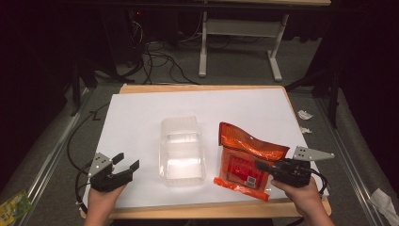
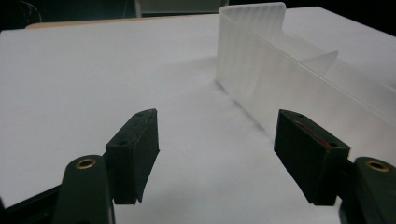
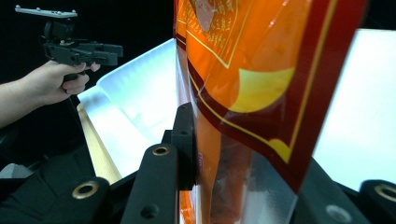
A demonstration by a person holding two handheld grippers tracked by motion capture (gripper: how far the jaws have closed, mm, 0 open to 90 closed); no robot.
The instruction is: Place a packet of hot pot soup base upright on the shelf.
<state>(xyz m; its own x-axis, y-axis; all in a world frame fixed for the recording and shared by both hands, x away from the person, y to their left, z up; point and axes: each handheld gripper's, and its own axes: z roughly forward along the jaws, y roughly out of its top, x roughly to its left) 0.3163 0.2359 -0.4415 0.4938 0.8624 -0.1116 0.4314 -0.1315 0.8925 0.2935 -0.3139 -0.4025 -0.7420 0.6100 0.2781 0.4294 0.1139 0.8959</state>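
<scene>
Right gripper (image 1: 263, 166) clamped on pouch (image 1: 245, 160) at 4 o'clock, long axis toward 12. Left gripper (image 1: 126, 162) agape, empty, at 8 o'clock. Tray (image 1: 182, 146) centred, between both, nearer left jaws, toward 3 o'clock.

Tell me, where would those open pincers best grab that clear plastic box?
Probably the clear box's near long side wall, which stands upright and thin. The left gripper sits open beside it, so come in from the left, one of the jaws inside the rim and one outside, then pinch.
</scene>
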